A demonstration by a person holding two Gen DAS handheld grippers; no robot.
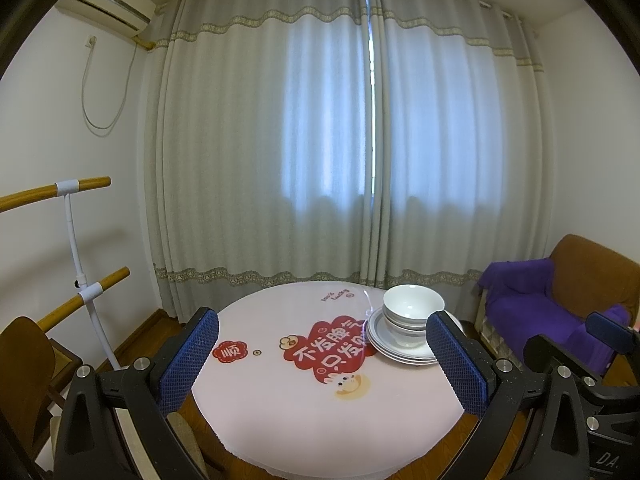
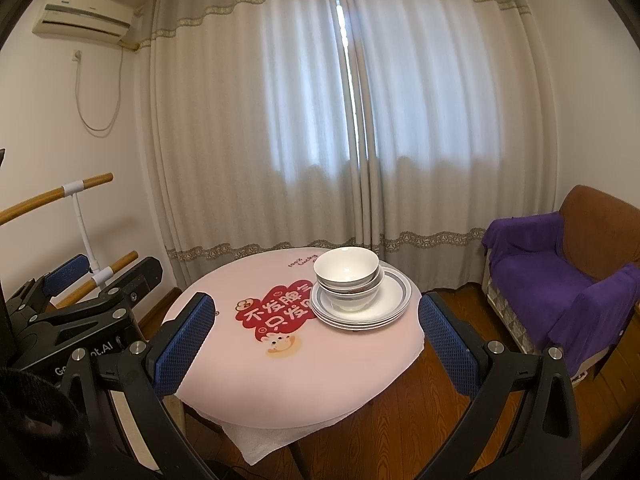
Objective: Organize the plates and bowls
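Two grippers spread wide, empty, hovering near round table (image 2: 280, 380): left gripper (image 1: 324, 364), then right gripper (image 2: 316, 344). Nested bowls (image 2: 346, 276) stacked on plates (image 2: 386, 304), at table's far right, beside red print (image 2: 276, 312).

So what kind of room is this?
Probably a room in someone's home: a round table with stacked bowls on plates, long curtains, and an armchair.
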